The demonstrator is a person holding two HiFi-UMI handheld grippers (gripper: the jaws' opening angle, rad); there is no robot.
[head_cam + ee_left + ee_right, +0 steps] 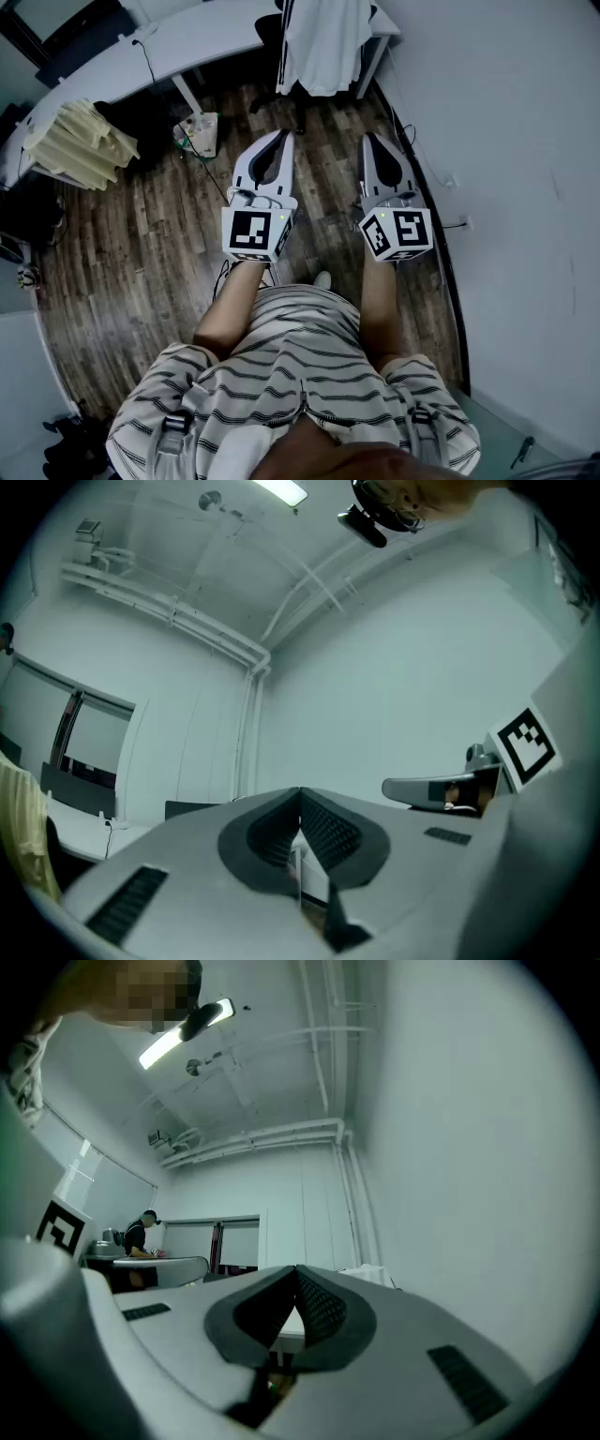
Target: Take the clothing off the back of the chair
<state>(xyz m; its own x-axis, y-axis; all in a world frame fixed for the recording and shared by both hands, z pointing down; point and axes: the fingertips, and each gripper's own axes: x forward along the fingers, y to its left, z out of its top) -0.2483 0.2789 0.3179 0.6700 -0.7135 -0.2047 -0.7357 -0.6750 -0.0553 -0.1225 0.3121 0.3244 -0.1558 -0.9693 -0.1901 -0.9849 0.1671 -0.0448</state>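
The white clothing (326,42) hangs over the back of a dark chair (269,30) at the far end of the room, tucked against a white desk (187,37). Both claws are held out over the wooden floor (122,272), side by side and well short of the chair, pointing towards it. The left gripper (281,134) has its jaws closed together with nothing between them, and the right gripper (370,138) is closed and empty too. A pale yellow bundle (80,141) lies on the desk's left end. A white wall (506,141) runs along the right side. In the right gripper view another person (141,1232) stands far off by a counter
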